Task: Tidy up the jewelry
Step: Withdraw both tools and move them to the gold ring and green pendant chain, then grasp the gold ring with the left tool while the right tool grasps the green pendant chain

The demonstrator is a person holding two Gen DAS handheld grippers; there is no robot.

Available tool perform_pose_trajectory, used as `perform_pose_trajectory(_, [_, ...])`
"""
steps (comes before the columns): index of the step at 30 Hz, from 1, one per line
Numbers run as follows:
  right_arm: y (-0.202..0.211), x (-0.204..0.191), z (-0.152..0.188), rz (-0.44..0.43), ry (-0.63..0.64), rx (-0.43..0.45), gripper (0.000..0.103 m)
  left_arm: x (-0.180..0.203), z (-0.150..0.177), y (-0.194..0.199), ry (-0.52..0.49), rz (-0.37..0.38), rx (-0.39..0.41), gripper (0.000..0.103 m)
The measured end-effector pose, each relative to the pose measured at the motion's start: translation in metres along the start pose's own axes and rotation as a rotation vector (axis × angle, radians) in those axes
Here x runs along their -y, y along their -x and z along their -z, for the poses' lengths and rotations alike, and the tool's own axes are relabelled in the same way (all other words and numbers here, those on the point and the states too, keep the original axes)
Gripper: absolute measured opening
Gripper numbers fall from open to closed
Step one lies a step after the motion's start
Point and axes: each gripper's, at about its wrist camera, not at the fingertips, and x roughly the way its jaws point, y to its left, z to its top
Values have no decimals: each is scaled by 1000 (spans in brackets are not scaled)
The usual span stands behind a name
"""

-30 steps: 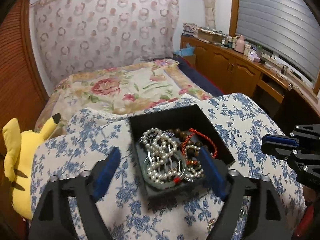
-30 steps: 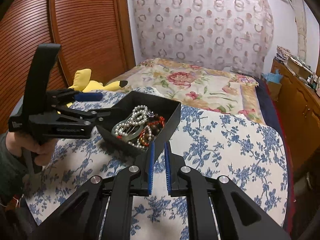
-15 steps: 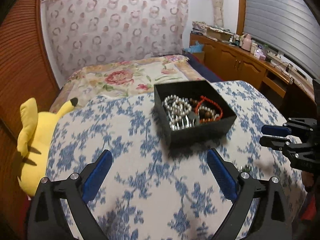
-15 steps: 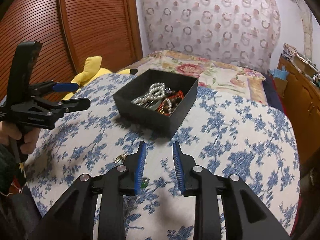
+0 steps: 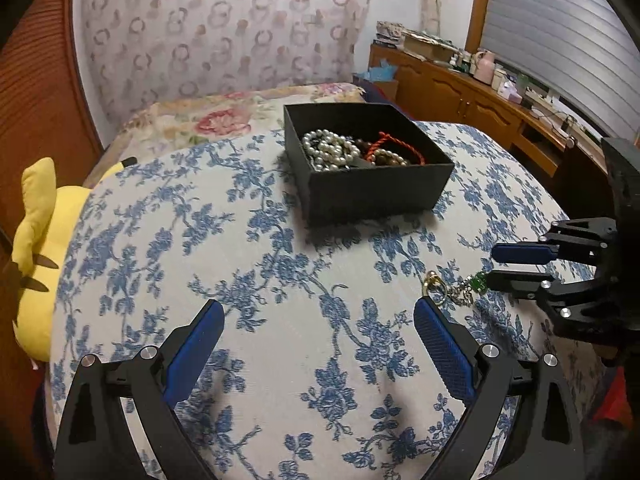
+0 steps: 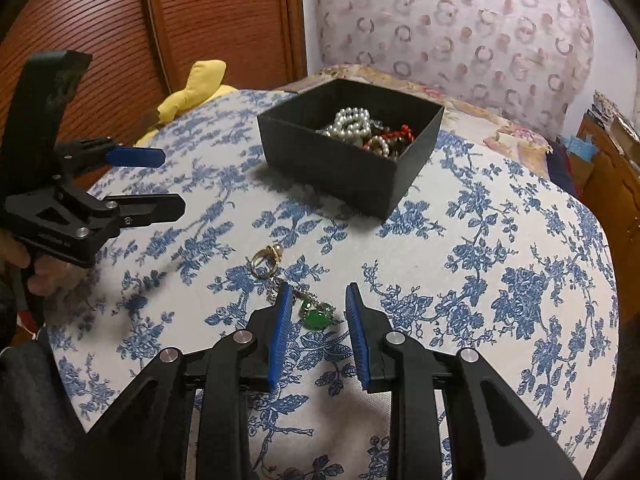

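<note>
A black box (image 5: 372,190) (image 6: 332,160) holding pearl strands, brown beads and a red cord stands on the blue-flowered cloth. A gold ring (image 6: 266,262) (image 5: 434,286) and a chain with a green stone pendant (image 6: 316,314) (image 5: 478,282) lie on the cloth in front of the box. My right gripper (image 6: 318,300) (image 5: 494,266) is open, its fingers on either side of the green pendant, just above the cloth. My left gripper (image 5: 318,316) (image 6: 168,180) is open and empty, hovering left of the ring.
A yellow plush toy (image 5: 36,240) lies at the table's left edge. A flowered bed (image 5: 224,116) is behind the table, a wooden cabinet (image 5: 460,96) with clutter to the right, and a wooden slatted door (image 6: 180,20) to the left.
The left gripper has let go of the black box and pulled back and away from it. The right gripper has opened and moved down over the green pendant.
</note>
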Motion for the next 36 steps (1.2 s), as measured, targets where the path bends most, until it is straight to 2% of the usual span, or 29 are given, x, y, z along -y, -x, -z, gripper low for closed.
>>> perform_pose_trajectory(8, [-11,-5,8,25,36,-33,30,7,0,-10,-9,16,-16,92])
perform_pose_trajectory(10, [-10,-4,9,37,45,-29,20,10,0,-12,-11,21,-19,92])
perform_pose_trajectory(17, [-1,11,14,25,-16,-5,19,26,-2,-22,-45,39,-40,92])
perform_pose_trajectory(30, [28,43,16,84,-77,57,19,63,-10,-39,-134,63,-51,92])
perform_pose_trajectory(31, [29,43,16,84,-79,59,19,65,-11,-40,-139,67,-51,91])
perform_pose_trajectory(33, [29,44,16,83,-81,61,19,67,-11,-42,-145,69,-53,81])
perform_pose_trajectory(35, [30,45,16,81,-82,65,19,69,-10,-44,-151,69,-63,64])
perform_pose_trajectory(36, [30,44,16,80,-82,67,19,69,-10,-45,-153,69,-66,60])
